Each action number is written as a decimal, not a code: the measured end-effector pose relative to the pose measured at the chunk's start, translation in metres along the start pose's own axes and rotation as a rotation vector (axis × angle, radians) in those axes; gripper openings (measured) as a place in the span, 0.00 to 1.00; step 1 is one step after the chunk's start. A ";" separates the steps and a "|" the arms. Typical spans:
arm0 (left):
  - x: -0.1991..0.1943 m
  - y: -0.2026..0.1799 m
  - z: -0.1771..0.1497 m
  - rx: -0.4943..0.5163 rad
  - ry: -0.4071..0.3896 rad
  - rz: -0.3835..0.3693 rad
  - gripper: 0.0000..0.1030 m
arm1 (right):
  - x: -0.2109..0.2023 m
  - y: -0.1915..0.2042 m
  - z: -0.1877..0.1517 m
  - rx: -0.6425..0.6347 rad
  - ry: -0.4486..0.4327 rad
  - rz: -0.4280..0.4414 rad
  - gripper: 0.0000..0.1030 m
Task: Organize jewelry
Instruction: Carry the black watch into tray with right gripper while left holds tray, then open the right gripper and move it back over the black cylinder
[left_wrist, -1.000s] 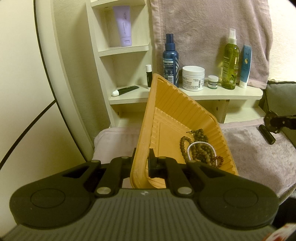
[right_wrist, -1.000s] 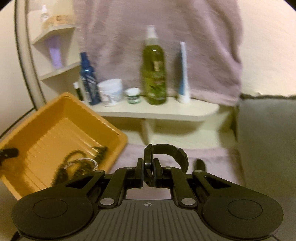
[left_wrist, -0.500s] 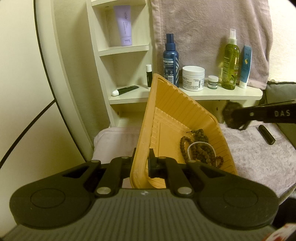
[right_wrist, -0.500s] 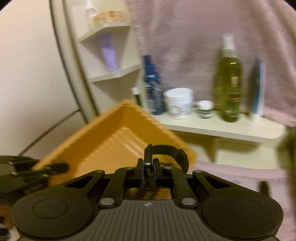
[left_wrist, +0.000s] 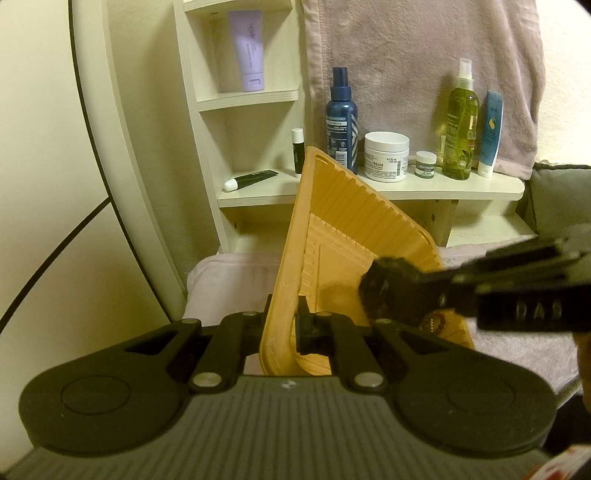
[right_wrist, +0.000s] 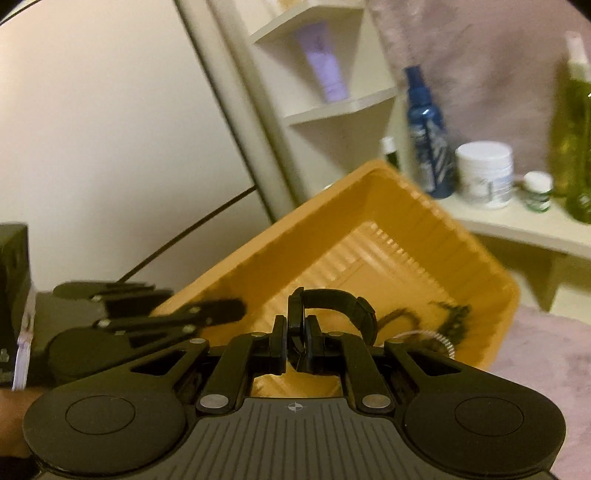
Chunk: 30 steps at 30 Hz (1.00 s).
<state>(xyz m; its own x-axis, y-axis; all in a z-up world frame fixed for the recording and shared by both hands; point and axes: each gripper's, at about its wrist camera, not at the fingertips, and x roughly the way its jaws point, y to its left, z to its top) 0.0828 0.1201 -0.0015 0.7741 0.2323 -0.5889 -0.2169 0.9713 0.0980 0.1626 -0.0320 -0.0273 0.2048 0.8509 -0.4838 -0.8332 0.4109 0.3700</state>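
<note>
A yellow ribbed tray (left_wrist: 354, 229) is tilted up on one side, and my left gripper (left_wrist: 282, 325) is shut on its near rim. Brown bead strings (right_wrist: 450, 317) and a silver bracelet (right_wrist: 439, 338) lie in the tray's low corner. My right gripper (right_wrist: 295, 339) is shut on a black curved band (right_wrist: 332, 299) and hangs over the tray (right_wrist: 295, 251). In the left wrist view the right gripper (left_wrist: 388, 291) reaches in from the right above the tray and hides most of the beads (left_wrist: 434, 325). The left gripper (right_wrist: 221, 308) shows at the tray's left rim in the right wrist view.
Behind the tray a white shelf (left_wrist: 480, 190) carries a blue spray bottle (left_wrist: 341, 118), a white cream jar (left_wrist: 386, 157), a small jar, a green bottle (left_wrist: 460, 122) and a tube. A pink towel (left_wrist: 424, 55) hangs above. The tray rests on a pinkish cloth (left_wrist: 517, 350).
My right gripper has swung left with the black band, from beside the tray to above it. The left gripper and the tilted tray have stayed put.
</note>
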 end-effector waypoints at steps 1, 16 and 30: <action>0.000 0.000 0.000 0.000 0.000 0.000 0.07 | 0.002 0.000 -0.002 -0.001 0.007 0.006 0.09; 0.000 0.000 0.000 -0.001 0.001 -0.001 0.07 | 0.020 -0.002 -0.002 -0.061 0.043 0.005 0.09; 0.001 0.003 0.000 -0.009 0.006 -0.004 0.07 | 0.028 -0.008 -0.004 0.016 0.060 0.019 0.25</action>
<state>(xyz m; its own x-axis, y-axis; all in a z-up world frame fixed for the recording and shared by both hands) 0.0833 0.1231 -0.0020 0.7714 0.2281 -0.5940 -0.2194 0.9716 0.0882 0.1727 -0.0130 -0.0470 0.1578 0.8375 -0.5231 -0.8280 0.4009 0.3920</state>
